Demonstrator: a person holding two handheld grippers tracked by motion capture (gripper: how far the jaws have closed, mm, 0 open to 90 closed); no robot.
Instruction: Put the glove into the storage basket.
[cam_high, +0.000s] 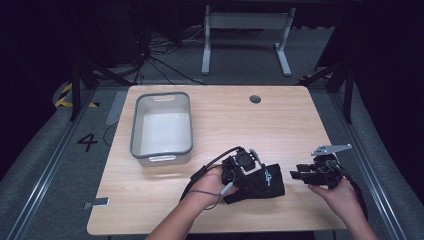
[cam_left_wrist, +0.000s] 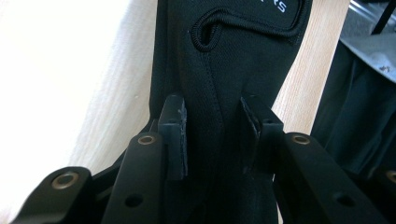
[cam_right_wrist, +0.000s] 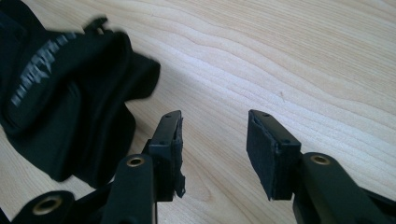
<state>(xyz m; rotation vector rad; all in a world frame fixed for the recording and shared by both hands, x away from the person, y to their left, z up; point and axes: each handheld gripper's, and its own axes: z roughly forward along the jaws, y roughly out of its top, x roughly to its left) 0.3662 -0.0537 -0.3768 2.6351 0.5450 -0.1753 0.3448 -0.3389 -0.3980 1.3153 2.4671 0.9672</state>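
The jaws of the left gripper (cam_left_wrist: 212, 135) are closed on a fold of a black, soft knitted fabric garment (cam_left_wrist: 233, 60), which looks like a glove or sleeve with a stitched opening and white lettering near its far end. The cloth bunches between the two pads and runs up and away from them, hanging slack over the pale wooden table (cam_left_wrist: 93, 93). The jaws of the right gripper (cam_right_wrist: 215, 149) stand open with nothing between them, only bare wood grain below; the same black garment (cam_right_wrist: 65, 107) lies just to one side of them, near but not touching.

In the high view the left gripper (cam_high: 243, 165) sits on top of the dark bundle (cam_high: 262, 182) at the near middle of the table, and the right gripper (cam_high: 305, 176) waits just beside its right edge, held level in the person's right hand (cam_high: 340, 192). A grey-rimmed white plastic bin (cam_high: 137, 125) stands well apart at the far left of the table, and nothing can be seen inside it.

The garment should handle as light and limp: it will sag, stretch and fold under its own weight, and cannot break. One pinch lifts only a ridge of cloth, so the rest will trail. The free right gripper would do best to take a hemmed edge or the stitched opening, where the doubled fabric gives the pads something thicker and less likely to slip.
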